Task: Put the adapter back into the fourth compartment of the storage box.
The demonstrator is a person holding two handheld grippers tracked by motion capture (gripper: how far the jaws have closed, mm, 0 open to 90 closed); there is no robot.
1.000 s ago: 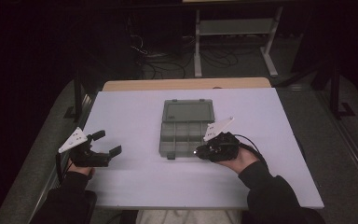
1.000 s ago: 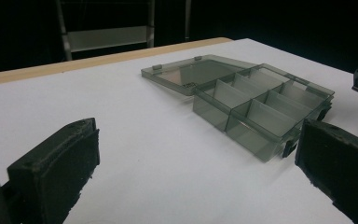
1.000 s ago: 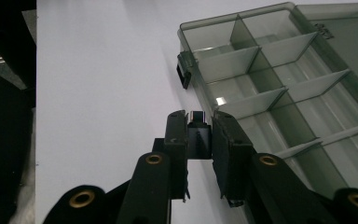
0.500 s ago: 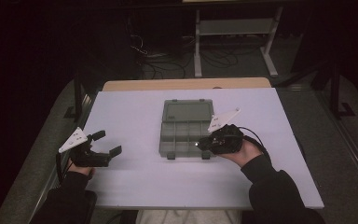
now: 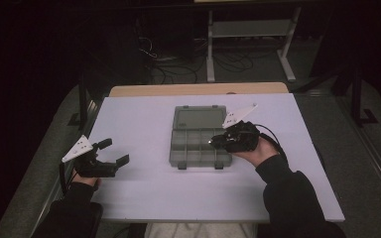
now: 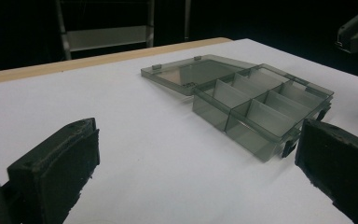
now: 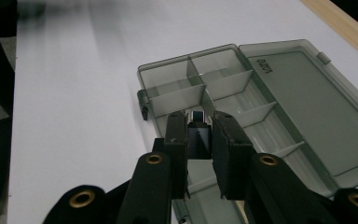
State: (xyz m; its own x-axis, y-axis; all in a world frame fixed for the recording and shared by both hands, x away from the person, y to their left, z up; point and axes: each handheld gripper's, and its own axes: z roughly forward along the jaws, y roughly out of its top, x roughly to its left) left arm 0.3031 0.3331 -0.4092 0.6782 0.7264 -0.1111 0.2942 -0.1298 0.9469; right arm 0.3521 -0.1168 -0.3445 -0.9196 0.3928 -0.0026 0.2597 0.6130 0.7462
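While the box [image 5: 199, 138] lay open on the table [image 5: 144, 119], the right gripper [image 7: 199, 135] hung over its compartments, clenched on a small dark block [image 7: 198, 133]. The left gripper [image 5: 113, 152] sat well apart, jaws spread wide.

I see a smoky grey translucent organizer box [image 5: 200, 142] at the centre of the high view, lying flat with its lid [image 5: 199, 118] swung fully open toward the top of the frame. Thin dividers split its tray into small compartments. A small dark block [image 7: 199, 135] sits centre frame in the right gripper view, over the tray.
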